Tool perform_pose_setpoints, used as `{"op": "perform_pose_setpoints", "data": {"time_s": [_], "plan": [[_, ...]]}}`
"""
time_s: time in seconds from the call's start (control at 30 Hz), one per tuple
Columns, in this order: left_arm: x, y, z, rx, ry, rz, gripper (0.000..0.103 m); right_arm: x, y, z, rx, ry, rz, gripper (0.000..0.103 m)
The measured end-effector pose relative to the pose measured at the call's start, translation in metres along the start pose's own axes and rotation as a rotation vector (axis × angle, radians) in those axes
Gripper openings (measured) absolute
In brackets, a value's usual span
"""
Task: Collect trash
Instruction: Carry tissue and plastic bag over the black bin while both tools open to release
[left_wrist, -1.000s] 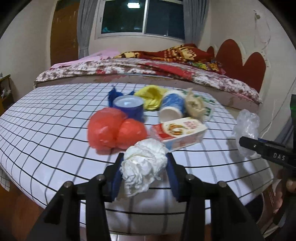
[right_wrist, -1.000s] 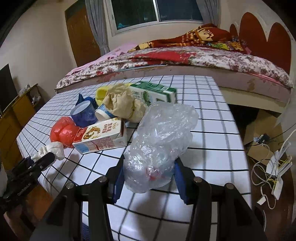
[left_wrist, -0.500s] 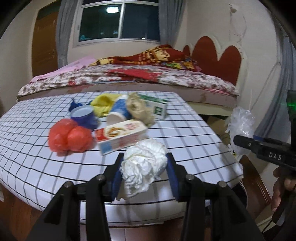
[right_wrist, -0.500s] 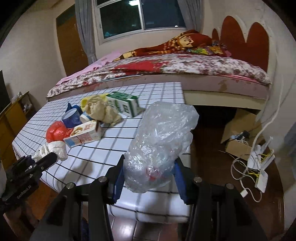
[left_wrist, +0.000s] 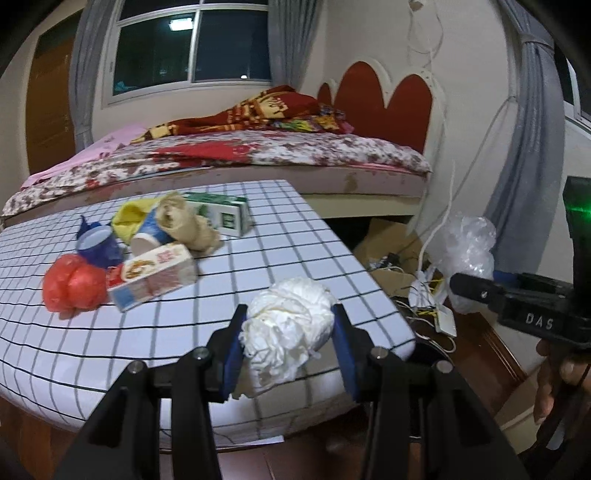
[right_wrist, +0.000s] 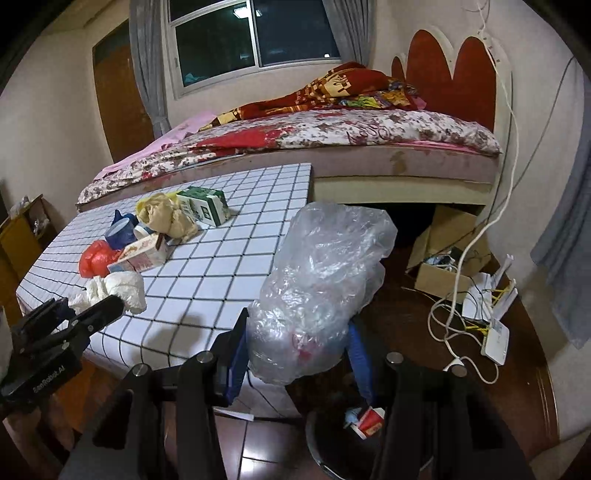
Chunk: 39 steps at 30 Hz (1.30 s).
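My left gripper (left_wrist: 288, 347) is shut on a crumpled white tissue wad (left_wrist: 288, 328), held above the table's front right corner; it also shows in the right wrist view (right_wrist: 118, 291). My right gripper (right_wrist: 295, 350) is shut on a crumpled clear plastic bag (right_wrist: 321, 273), held off the table's right edge above a dark bin (right_wrist: 332, 443) that holds some trash. The bag also shows in the left wrist view (left_wrist: 465, 251). On the checked table (left_wrist: 258, 266) lie a red bag (left_wrist: 70, 284), a carton (left_wrist: 155, 273), blue cups (left_wrist: 96, 243), brown paper (left_wrist: 184, 221), a yellow bag (left_wrist: 129, 218) and a green milk carton (left_wrist: 221, 214).
A bed (right_wrist: 332, 140) stands behind the table. On the floor to the right lie a cardboard box (right_wrist: 443, 258), white cables and a router (right_wrist: 495, 339). A wooden cabinet (right_wrist: 18, 236) is at the far left.
Both grippers have swung right and back from the table with their loads. The clear bag has moved from over the table to off its right edge, above the bin.
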<state>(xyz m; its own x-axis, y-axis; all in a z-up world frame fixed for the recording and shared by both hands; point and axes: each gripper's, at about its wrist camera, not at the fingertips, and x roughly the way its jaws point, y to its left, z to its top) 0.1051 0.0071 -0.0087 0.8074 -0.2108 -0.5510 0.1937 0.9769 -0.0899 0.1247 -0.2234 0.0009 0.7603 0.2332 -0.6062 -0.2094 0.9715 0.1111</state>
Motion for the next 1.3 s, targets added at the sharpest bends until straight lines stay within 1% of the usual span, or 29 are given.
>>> {"op": "perform_pose_setpoints", "data": {"time_s": [0.17,0.4,0.6,0.73,0.87,1.03,1.13,1.3], "plan": [[0.002,-0.028,-0.003,0.026,0.011,-0.043,0.045,-0.012,-0.019,-0.005,0.032,0.000,-0.015,0.051],[0.007,-0.069,-0.011,0.065,0.038,-0.115,0.045,-0.014,-0.049,-0.021,0.071,0.049,-0.045,0.051],[0.014,-0.101,-0.025,0.091,0.078,-0.173,0.045,-0.018,-0.073,-0.045,0.081,0.094,-0.081,0.051],[0.021,-0.121,-0.035,0.110,0.111,-0.211,0.045,-0.015,-0.092,-0.067,0.090,0.147,-0.095,0.051],[0.031,-0.134,-0.045,0.123,0.146,-0.235,0.045,-0.010,-0.108,-0.092,0.082,0.191,-0.098,0.051],[0.049,-0.145,-0.059,0.126,0.202,-0.254,0.045,-0.003,-0.125,-0.114,0.086,0.234,-0.106,0.051],[0.059,-0.146,-0.066,0.123,0.232,-0.259,0.045,0.003,-0.133,-0.120,0.094,0.255,-0.103,0.051],[0.072,-0.152,-0.072,0.126,0.257,-0.276,0.045,0.012,-0.137,-0.123,0.091,0.265,-0.088,0.051]]}}
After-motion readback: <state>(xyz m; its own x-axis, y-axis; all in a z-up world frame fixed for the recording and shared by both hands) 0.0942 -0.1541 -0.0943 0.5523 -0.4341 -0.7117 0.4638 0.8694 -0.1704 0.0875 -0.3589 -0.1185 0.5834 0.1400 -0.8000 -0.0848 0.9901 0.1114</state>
